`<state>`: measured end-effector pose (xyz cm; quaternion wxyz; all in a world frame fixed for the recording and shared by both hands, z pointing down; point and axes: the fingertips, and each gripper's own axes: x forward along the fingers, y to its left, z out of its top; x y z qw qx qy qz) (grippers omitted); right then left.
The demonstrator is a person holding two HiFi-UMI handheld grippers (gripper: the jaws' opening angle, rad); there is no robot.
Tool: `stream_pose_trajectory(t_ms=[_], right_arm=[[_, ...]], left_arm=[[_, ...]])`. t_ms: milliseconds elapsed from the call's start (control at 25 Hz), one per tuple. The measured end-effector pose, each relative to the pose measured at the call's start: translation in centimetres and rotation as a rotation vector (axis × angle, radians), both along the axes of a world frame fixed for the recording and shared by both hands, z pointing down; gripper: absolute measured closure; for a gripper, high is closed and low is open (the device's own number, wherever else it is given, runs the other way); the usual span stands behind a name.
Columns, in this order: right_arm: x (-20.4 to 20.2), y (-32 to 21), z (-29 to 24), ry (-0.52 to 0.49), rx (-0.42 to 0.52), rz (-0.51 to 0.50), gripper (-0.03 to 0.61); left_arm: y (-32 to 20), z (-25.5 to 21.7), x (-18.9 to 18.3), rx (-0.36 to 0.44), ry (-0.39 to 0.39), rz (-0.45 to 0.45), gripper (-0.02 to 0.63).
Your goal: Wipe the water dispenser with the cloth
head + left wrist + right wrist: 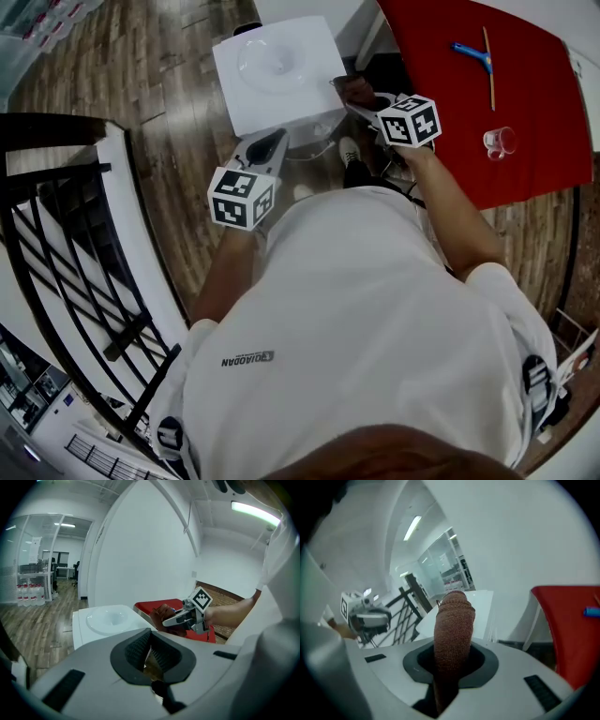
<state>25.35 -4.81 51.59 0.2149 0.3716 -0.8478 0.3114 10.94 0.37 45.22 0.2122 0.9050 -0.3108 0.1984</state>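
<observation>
On the wood floor, the white water dispenser is standing before the person. The right claw is clamping the brown cloth beside the dispenser's top right edge. The left claw is sitting closed and empty at its front. Risk: the cloth slipping free under wiping pressure.

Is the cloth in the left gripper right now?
No, the brown cloth is clamped between the jaws of the right gripper, while the left gripper holds nothing.

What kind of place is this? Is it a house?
Probably an office, not a house: there's a glass-walled room, a long strip light overhead, and a water dispenser.
</observation>
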Motion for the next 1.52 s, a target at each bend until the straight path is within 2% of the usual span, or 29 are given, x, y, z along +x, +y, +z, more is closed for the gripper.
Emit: stream_pose_trajectory(t_ms=[160, 280, 560, 800, 960, 1240, 1520], right_arm=[[1.6, -1.6, -0.2, -0.386, -0.209, 0.158, 0.514], [2.6, -3.4, -0.4, -0.528, -0.278, 0.201, 0.514], [4.1, -4.0, 3.2, -0.524, -0.35, 0.151, 0.514], [4.3, -6.3, 6.1, -0.561, -0.413, 0.114, 0.514], [4.3, -6.8, 8.6, -0.569, -0.438, 0.098, 0.514], [4.1, -8.0, 12.4, -0.578, -0.491, 0.08, 0.514], [4.0, -9.7, 17.5, -0.532, -0.537, 0.087, 0.514]], left_arm=[[-1.7, -0.2, 2.1, 0.001, -0.005, -0.006, 0.621], [-3.7, -0.8, 3.6, -0.004, -0.01, -0.009, 0.621], [-5.4, -0.4, 7.0, -0.019, -0.061, 0.001, 0.621], [-8.0, 0.7, 8.9, -0.051, -0.114, -0.002, 0.621], [-8.1, 1.9, 9.5, -0.076, -0.166, -0.001, 0.621], [-9.3, 1.9, 10.4, -0.092, -0.204, -0.036, 0.621], [-10.0, 1.8, 10.7, -0.102, -0.237, -0.059, 0.621]])
